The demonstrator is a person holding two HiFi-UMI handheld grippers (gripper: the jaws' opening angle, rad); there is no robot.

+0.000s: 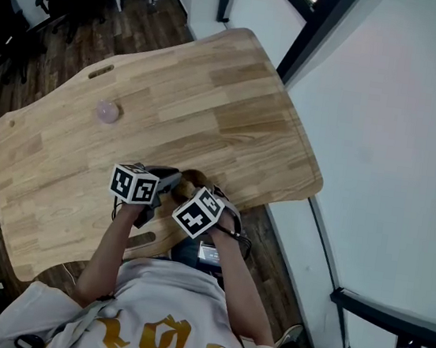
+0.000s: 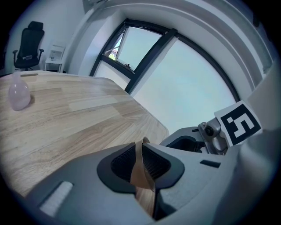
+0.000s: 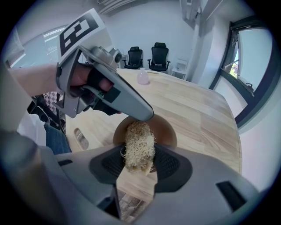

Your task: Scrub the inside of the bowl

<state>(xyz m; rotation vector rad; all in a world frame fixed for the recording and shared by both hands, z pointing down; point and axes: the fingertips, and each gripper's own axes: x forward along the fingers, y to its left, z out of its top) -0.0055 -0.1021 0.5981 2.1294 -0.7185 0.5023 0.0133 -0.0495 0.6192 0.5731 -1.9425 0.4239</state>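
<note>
Head view: both claws meet at the near edge of the wooden table (image 1: 172, 99). The left claw (image 1: 165, 180) and right claw (image 1: 207, 200) crowd over a small brown bowl (image 1: 192, 178), which peeps out between them. A pale pink object (image 1: 107, 111) sits well beyond the left claw.

Left gripper view: the left claw (image 2: 141, 154) is clamped on the bowl's rim (image 2: 143, 169), a thin brown wall standing edge-on between the ribbed pads. The wall looks thin and stiff, so the bowl is probably light and would tip or skate under scrubbing unless pinned. The rim is the sensible hold, with one pad inside and one outside. The right claw (image 2: 210, 136) is just to the right of this one, and the pink object (image 2: 19, 96) is far ahead to the left.

Right gripper view: the right claw (image 3: 139, 163) is closed on a straw-coloured fibrous scrubber (image 3: 139, 147). It looks springy and rough and gives under the pads, so a mid-body grip leaves its front end free to work. Just ahead of the jaws the bowl (image 3: 164, 127) opens toward the claw, with the left claw (image 3: 142, 115) on its rim at the upper left. The visible inner wall is bare brown. I see nothing in it except the scrubber's tip, though the scrubber hides the bottom
</note>
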